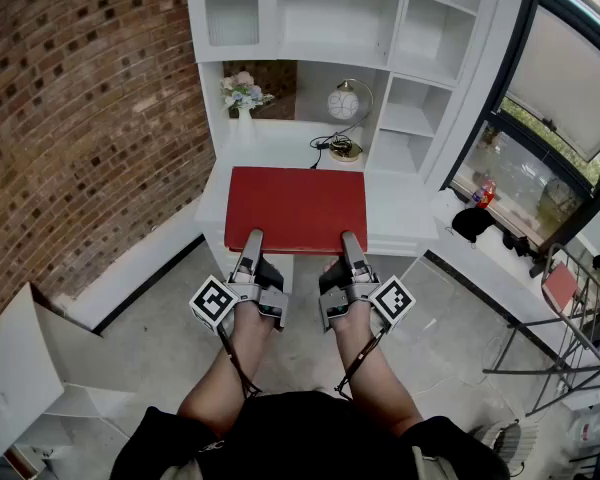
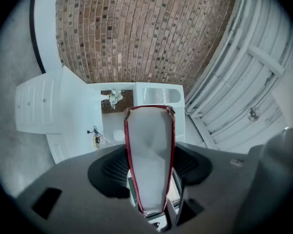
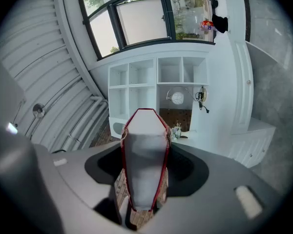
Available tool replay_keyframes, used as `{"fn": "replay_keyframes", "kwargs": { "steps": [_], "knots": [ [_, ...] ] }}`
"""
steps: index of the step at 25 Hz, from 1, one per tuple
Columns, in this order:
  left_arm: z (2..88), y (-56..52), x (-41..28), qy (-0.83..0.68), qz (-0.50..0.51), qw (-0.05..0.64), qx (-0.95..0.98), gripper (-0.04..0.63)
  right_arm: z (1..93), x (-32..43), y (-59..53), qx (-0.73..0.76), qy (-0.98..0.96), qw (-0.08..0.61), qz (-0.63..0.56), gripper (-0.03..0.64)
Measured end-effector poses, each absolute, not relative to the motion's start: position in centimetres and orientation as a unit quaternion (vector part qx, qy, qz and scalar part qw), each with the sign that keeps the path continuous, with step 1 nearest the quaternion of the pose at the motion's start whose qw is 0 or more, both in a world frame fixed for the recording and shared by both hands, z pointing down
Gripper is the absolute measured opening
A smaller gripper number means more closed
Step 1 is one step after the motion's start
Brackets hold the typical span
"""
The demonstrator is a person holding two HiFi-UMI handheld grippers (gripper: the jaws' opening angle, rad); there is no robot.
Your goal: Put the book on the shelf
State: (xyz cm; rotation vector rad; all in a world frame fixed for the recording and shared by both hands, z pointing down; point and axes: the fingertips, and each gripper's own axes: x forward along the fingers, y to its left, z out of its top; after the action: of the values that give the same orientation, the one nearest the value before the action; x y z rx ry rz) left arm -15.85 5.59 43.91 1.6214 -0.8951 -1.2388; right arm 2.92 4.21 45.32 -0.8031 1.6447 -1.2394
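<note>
Head view: red book (image 1: 295, 208) held flat by 2 grippers, facing shelf (image 1: 330, 56).
L gripper (image 1: 251, 238) & R gripper (image 1: 349, 239) jaws clamped on its near edge; keep level, raise both evenly.

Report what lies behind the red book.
Behind the red book, the white desk holds a flower vase, a round clock and a cable. The book covers the desk's front edge.

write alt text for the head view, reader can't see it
Left gripper and right gripper each clamp the near edge of a closed red book, held flat before a white shelf unit. A clock and flowers stand in its nook; brick wall at left.
</note>
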Motion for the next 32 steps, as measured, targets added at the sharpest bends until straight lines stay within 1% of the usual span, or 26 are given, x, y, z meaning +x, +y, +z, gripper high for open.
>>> {"fn": "replay_keyframes", "kwargs": {
  "steps": [12,19,32],
  "knots": [
    [44.7,5.7,-13.7,-0.356,-0.496,0.449,0.652,0.247,45.5,5.3,4.5,-0.332,0.669,0.452,-0.488,0.258],
    [43.4,5.8,-11.1,-0.348,-0.506,0.442,0.654,0.247,44.7,7.7,4.2,-0.325,0.677,0.454,-0.479,0.259],
    [44.1,6.2,-5.6,-0.366,-0.511,0.433,0.646,0.247,45.2,13.2,3.7,-0.311,0.683,0.442,-0.492,0.259]
  ]
}}
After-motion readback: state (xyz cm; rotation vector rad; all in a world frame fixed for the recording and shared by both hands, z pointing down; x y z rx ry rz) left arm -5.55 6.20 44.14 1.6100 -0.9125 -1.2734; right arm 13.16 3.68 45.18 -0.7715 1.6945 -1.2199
